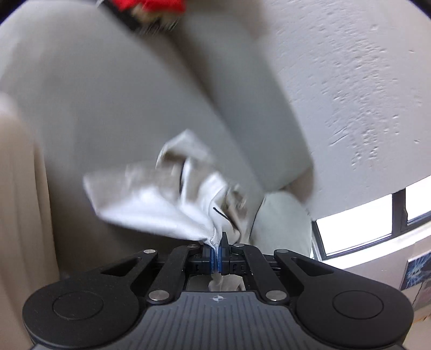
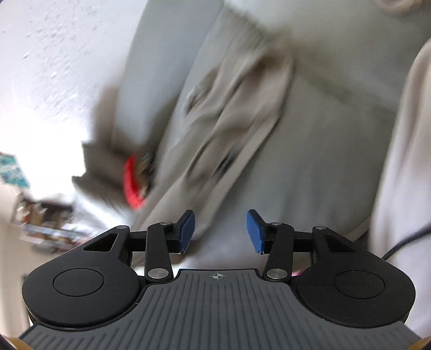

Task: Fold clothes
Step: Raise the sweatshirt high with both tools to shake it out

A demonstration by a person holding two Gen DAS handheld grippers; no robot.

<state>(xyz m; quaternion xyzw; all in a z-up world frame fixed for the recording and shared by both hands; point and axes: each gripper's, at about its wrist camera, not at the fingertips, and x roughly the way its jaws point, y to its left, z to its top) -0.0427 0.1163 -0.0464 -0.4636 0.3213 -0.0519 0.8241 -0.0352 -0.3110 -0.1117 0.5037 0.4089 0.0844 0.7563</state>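
Note:
A pale grey-beige garment point(image 1: 167, 199) hangs bunched from my left gripper point(image 1: 216, 251), which is shut on a pinch of its hem, lifted over a grey cushioned surface point(image 1: 102, 102). In the right wrist view the same kind of beige cloth point(image 2: 237, 107) lies rumpled and blurred across the grey surface point(image 2: 328, 150). My right gripper point(image 2: 220, 228) hovers above it, open, with its blue pads point(image 2: 187, 224) well apart and nothing between them.
A textured white wall point(image 1: 350, 80) and a window point(image 1: 358, 226) stand to the right in the left view. Something red point(image 1: 150, 6), blurred, sits at the top edge and also left of the cloth as a red thing point(image 2: 132, 185). A light sleeve point(image 2: 398, 175) fills the right edge.

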